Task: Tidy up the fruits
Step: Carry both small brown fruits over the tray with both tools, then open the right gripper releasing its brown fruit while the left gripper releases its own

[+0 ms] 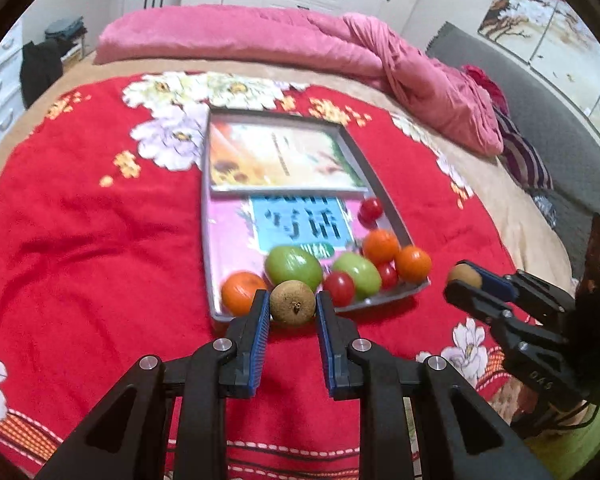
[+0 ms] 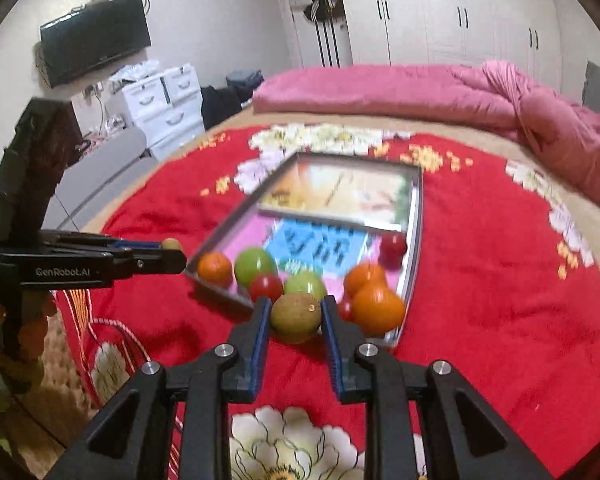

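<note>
We see a brown fruit (image 1: 292,303) pinched between the blue pads of our left gripper (image 1: 292,305), squarely at the fingertips; the pads press on both of its sides, so the gripper is closed down as far as the fruit allows. It hangs over the near edge of the tray (image 1: 384,184), just in front of the other fruit; whether it touches the tray we cannot tell.

Our right gripper (image 2: 295,318) is closed the same way on a second brown fruit (image 2: 296,316), which sits between its fingertips at the near corner of the tray (image 2: 416,216); from the left wrist view this gripper (image 1: 462,280) shows at the right, off the tray's near right corner, above the red blanket (image 1: 80,240), with its fruit (image 1: 465,276) peeping out between the fingers.

The tray lies on the blanket on the bed; two printed books line its floor, and the loose fruit is gathered at its near end: oranges (image 1: 242,293) at the left corner and right side, two green fruits (image 1: 294,266) in the middle, small red tomatoes (image 1: 340,288) among them; one tomato (image 1: 370,210) lies apart, further along the right wall.

A pink quilt (image 1: 300,40) is bunched along the far side of the bed.
</note>
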